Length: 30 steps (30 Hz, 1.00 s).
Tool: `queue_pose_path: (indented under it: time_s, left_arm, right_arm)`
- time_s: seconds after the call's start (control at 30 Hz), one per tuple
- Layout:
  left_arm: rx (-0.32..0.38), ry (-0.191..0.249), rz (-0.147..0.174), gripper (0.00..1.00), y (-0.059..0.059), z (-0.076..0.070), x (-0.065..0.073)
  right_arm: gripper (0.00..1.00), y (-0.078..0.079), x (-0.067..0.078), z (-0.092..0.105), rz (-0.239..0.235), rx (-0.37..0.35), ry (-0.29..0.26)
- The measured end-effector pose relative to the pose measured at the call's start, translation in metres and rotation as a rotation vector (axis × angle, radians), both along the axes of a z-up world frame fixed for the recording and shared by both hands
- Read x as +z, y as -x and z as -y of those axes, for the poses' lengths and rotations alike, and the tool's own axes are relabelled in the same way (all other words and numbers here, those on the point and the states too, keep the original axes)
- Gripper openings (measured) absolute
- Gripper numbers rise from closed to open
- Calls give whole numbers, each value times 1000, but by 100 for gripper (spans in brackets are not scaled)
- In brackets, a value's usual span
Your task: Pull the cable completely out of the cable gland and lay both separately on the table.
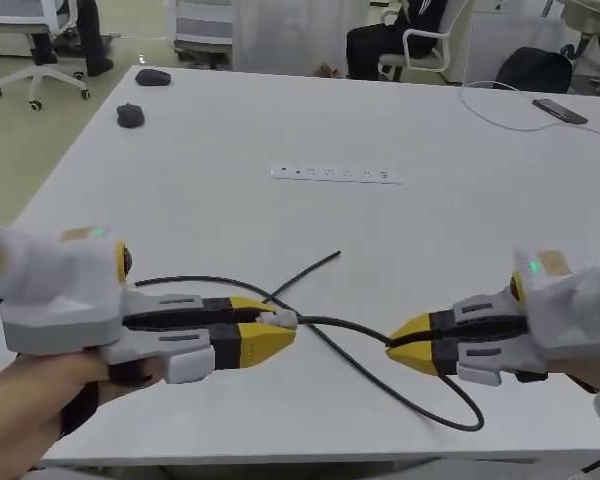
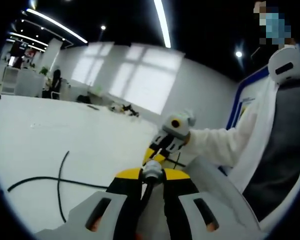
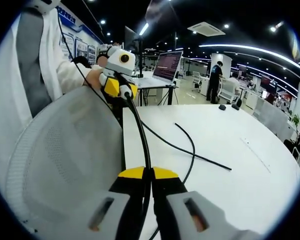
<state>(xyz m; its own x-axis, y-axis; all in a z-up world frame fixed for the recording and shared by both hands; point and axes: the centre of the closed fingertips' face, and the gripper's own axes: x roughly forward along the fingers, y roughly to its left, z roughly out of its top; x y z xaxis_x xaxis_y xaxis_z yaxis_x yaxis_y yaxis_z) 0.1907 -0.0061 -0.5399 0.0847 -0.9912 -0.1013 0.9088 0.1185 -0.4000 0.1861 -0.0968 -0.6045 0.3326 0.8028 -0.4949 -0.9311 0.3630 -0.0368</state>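
Note:
In the head view my left gripper is shut on a small pale cable gland just above the white table. A black cable runs from the gland to my right gripper, which is shut on it a short way off. Past the right jaws the cable loops near the front edge and crosses back over itself. The left gripper view has the gland between its yellow tips, with loose cable on the table. In the right gripper view the cable leads from its shut tips to the gland.
A white power strip lies mid-table. Two dark mice sit far left, a phone and a thin white cord far right. Office chairs and a seated person are behind the table. The front edge is close below the grippers.

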Motion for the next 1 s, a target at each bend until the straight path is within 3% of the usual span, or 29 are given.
queue_pose_path:
  time_s: [0.23,0.4,0.5,0.6,0.67,0.83,1.0]
  left_arm:
    - [11,-31,-12,16,-2,-1,-7]
    - [11,-17,-15,16,-2,-1,-5]
    - [1,-38,-10,16,0,1,-9]
    - [-12,-45,-8,16,3,2,-10]
    - [-17,-43,-10,16,4,2,-10]
    - [-13,-40,-13,16,3,1,-9]
    - [-9,-31,-12,16,3,1,-7]
  right_arm:
    - [3,0,-2,1,-18,0,22]
    - [5,8,12,-6,-43,33,-2]
    - [11,8,24,-16,-6,56,-15]
    - [14,8,43,-36,7,79,-78]
    - [17,9,50,-49,26,104,-88]
    - [16,8,54,-73,47,144,-87]
    - [9,4,54,-82,44,138,-107]
